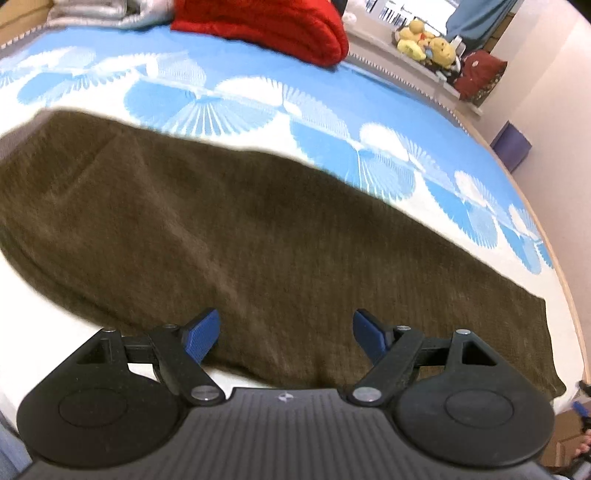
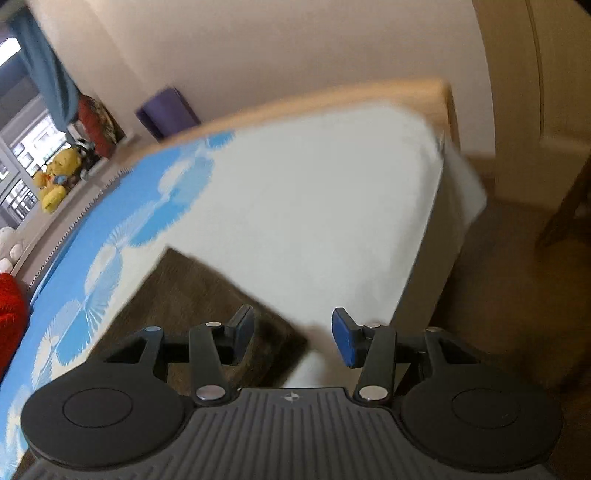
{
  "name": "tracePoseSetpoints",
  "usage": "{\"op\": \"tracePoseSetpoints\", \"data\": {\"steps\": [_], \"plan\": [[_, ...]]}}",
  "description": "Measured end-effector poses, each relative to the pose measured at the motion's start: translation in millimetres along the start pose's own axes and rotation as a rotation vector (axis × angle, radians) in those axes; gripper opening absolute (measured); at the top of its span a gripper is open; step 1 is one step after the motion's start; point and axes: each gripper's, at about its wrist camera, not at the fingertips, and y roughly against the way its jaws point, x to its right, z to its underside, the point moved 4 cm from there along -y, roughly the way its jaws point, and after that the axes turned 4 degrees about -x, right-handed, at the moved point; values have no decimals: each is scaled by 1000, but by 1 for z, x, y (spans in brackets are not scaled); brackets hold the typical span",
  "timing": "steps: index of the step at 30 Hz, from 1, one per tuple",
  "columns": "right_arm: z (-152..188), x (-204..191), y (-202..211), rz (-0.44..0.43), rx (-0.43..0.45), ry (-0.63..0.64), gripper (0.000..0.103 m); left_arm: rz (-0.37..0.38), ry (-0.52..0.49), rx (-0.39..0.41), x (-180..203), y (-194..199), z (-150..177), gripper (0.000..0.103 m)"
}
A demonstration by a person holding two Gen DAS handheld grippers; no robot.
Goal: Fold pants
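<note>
- Left wrist view: brown pants (image 1: 229, 221) spread flat and lengthwise across bed sheet (image 1: 258, 110), blue-and-white fan print; wider end at left, narrower end toward right edge of bed.
- Left gripper (image 1: 286, 334) above near edge of pants, jaws spread wide, blue pads (image 1: 203, 334) clear of fabric, nothing pinched.
- Red blanket (image 1: 266, 26) bunched at far side of bed; yellow plush toys (image 1: 424, 40) on ledge beyond.
- Right wrist view, blurred: corner of pants (image 2: 207, 295) lying on white part of sheet (image 2: 314, 206), near bed's end.
- Right gripper (image 2: 293, 338) over that corner, jaws partly spread, nothing gripped; left pad (image 2: 242, 332) above fabric, right pad over bare sheet.
- Wooden bed frame (image 2: 332, 96) along far edge; purple box (image 2: 166, 110) at wall.
</note>
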Motion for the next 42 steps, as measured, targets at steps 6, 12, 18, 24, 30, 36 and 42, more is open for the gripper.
{"op": "tracePoseSetpoints", "data": {"steps": [6, 12, 18, 24, 30, 36, 42], "plan": [[-4, -73, 44, -288, -22, 157, 53, -33, -9, 107, -20, 16, -44, 86], [47, -216, 46, -623, -271, 366, 52, -94, 46, 165, -74, 22, -87, 86], [118, -361, 30, -723, -393, 654, 51, -169, 92, 175, -137, 8, -127, 86], [210, -467, 12, -735, -383, 922, 34, -171, 127, 171, -174, -19, -133, 86], [304, -508, -17, -690, -346, 1197, 34, -137, 151, 171, -184, -27, -145, 86], [346, -471, -6, -724, -359, 1439, 37, -130, 174, 171, -184, -37, -152, 86], [303, -493, -10, -800, -537, 1177, 42, -131, 167, 173, -186, -38, -152, 86]]}}
